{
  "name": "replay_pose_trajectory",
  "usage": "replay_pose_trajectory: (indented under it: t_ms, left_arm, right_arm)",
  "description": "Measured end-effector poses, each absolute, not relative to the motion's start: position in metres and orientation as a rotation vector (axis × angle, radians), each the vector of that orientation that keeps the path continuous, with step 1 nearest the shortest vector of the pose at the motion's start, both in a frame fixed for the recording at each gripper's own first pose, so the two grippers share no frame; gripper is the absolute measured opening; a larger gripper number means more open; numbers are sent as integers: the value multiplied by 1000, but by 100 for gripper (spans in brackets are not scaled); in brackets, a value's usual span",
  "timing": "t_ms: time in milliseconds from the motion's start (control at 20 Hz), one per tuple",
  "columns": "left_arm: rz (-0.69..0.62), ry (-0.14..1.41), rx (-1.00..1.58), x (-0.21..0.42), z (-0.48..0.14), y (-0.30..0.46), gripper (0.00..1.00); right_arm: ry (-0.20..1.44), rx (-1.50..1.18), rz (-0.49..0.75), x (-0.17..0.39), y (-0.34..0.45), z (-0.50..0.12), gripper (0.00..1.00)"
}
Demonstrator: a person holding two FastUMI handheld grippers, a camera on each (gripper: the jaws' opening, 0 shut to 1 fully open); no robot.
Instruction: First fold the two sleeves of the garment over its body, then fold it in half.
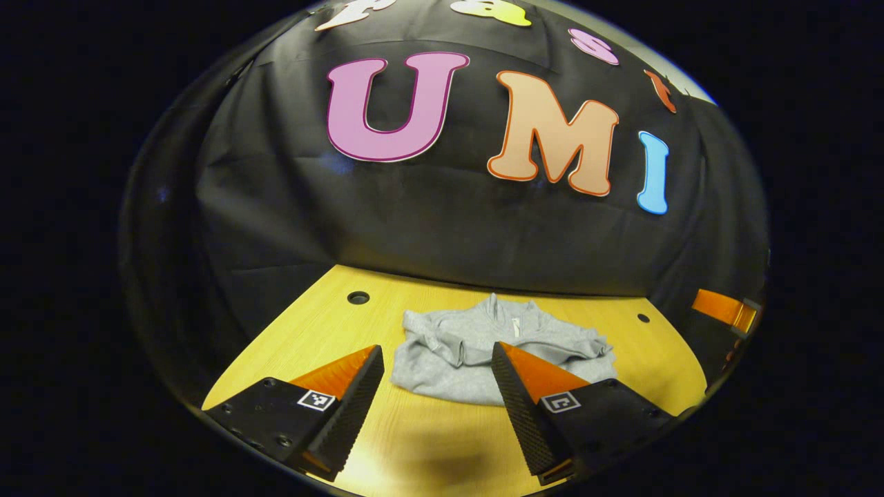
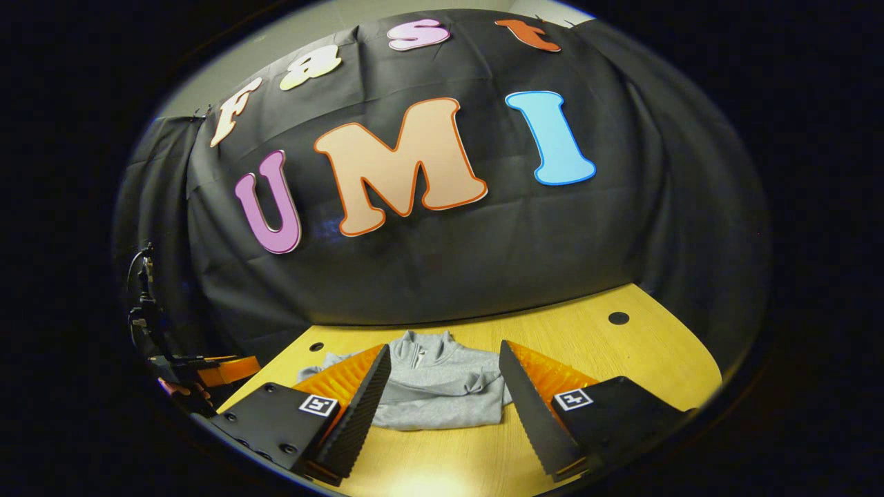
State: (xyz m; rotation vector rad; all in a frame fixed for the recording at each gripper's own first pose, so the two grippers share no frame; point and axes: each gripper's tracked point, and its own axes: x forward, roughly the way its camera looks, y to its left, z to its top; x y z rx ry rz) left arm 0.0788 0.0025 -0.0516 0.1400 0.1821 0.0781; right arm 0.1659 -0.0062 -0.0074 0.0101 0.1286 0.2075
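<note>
**Look of the two grippers**

The left gripper [image 1: 436, 407] has wedge-shaped fingers [image 1: 352, 414] with ribbed inner faces. Each sits on a black block with small screws and a square black-and-white marker. The right gripper [image 2: 444, 407] is built the same.

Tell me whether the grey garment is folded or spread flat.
Folded: the grey garment lies as a compact bundle on the wooden table, sleeves tucked over its body, collar at the far edge.
</note>
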Motion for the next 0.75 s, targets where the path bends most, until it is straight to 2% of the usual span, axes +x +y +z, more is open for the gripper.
replay_pose_trajectory:
  t_ms: [50, 100, 200, 300, 350, 750]
  left_arm:
    - [79, 189, 145, 67, -54, 4, 92]
    - [76, 200, 149, 57, -58, 4, 92]
    - [65, 232, 153, 40, -71, 5, 91]
    - [54, 265, 148, 28, -84, 6, 92]
    - [47, 283, 135, 22, -91, 5, 92]
    - [-41, 312, 146, 4, -105, -10, 92]
  right_arm:
    - [127, 4, 199, 154, -9, -7, 98]
    - [125, 19, 200, 141, -8, -7, 94]
    - [141, 70, 199, 120, -8, -16, 98]
    - [170, 90, 178, 103, -14, -30, 94]
    - [183, 88, 167, 97, -19, -35, 98]
    - [200, 81, 131, 71, -22, -41, 98]
